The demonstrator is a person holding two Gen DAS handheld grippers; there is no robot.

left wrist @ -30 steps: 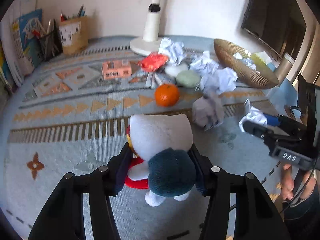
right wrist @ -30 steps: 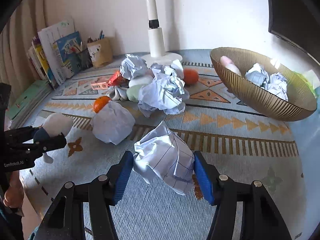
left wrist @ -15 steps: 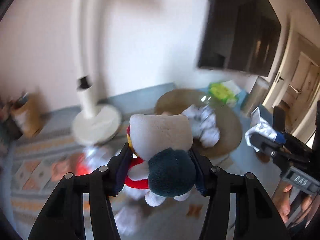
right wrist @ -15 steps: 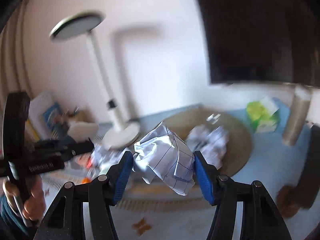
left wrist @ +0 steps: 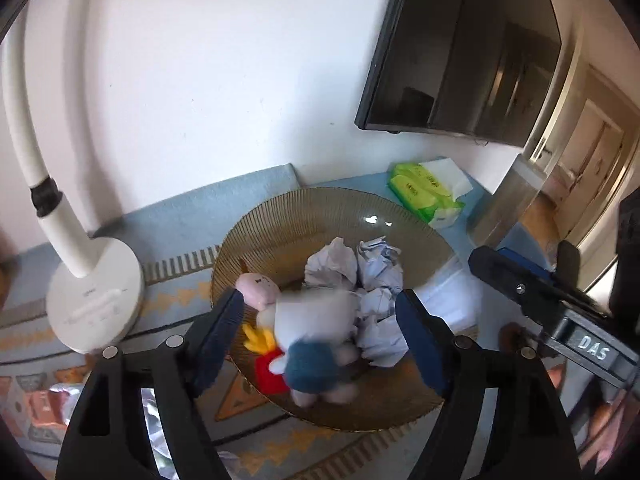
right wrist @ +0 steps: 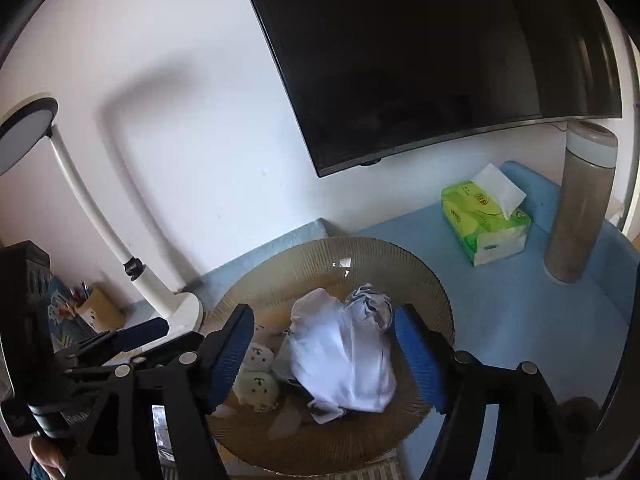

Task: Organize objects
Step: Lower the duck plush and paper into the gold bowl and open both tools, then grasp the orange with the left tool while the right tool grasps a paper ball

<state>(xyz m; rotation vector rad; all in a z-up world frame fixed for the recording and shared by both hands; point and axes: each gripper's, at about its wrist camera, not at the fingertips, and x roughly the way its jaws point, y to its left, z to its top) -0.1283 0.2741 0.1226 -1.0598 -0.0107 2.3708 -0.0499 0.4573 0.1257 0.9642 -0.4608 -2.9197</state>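
Note:
Both grippers hang above the ribbed brown bowl (left wrist: 280, 228) (right wrist: 400, 256). My left gripper (left wrist: 320, 336) is open; the white and blue plush toy (left wrist: 316, 332) is blurred between its fingers, apart from both pads, over the bowl. My right gripper (right wrist: 324, 356) is open; the crumpled lined paper ball (right wrist: 344, 360) is blurred between its fingers, free of them. Several paper balls (left wrist: 360, 268) and a pink plush (left wrist: 256, 288) lie in the bowl. Small round plushes (right wrist: 258, 380) show there too.
A white desk lamp (left wrist: 92, 300) (right wrist: 168, 296) stands left of the bowl. A green tissue pack (left wrist: 428, 196) (right wrist: 484, 220) and a tall grey cylinder (right wrist: 580, 208) stand at the right. A dark screen (right wrist: 420, 52) hangs on the wall. A patterned cloth (left wrist: 180, 304) covers the table.
Both grippers rose from the table and moved over the bowl. Both opened: the plush toy and the paper ball have left the pads and drop toward the bowl.

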